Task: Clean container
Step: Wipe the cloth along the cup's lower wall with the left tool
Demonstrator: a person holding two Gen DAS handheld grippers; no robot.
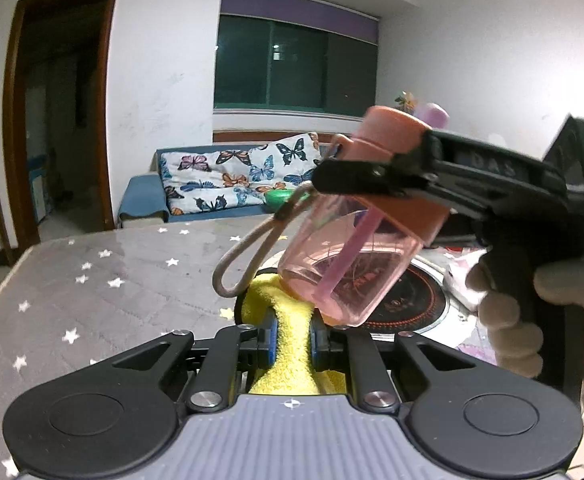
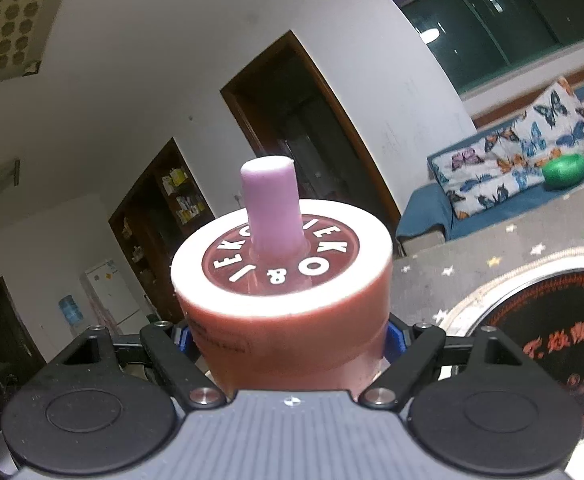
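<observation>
A clear pink water bottle [image 1: 348,264] with a salmon lid, a pink straw and a grey cord loop [image 1: 247,256] hangs tilted above the table. My right gripper [image 1: 356,178] is shut on its lid. In the right wrist view the lid [image 2: 279,276] and its lilac spout [image 2: 271,204] fill the centre between the right gripper's [image 2: 287,340] fingers. My left gripper [image 1: 294,340] is shut on a yellow cloth [image 1: 292,344], and the cloth's top touches the bottle's lower end.
A grey table [image 1: 103,292] with white stars lies below. A round black induction cooker [image 1: 412,296] sits under the bottle, also in the right wrist view [image 2: 544,332]. A butterfly-print sofa [image 1: 227,180] with a green ball stands behind.
</observation>
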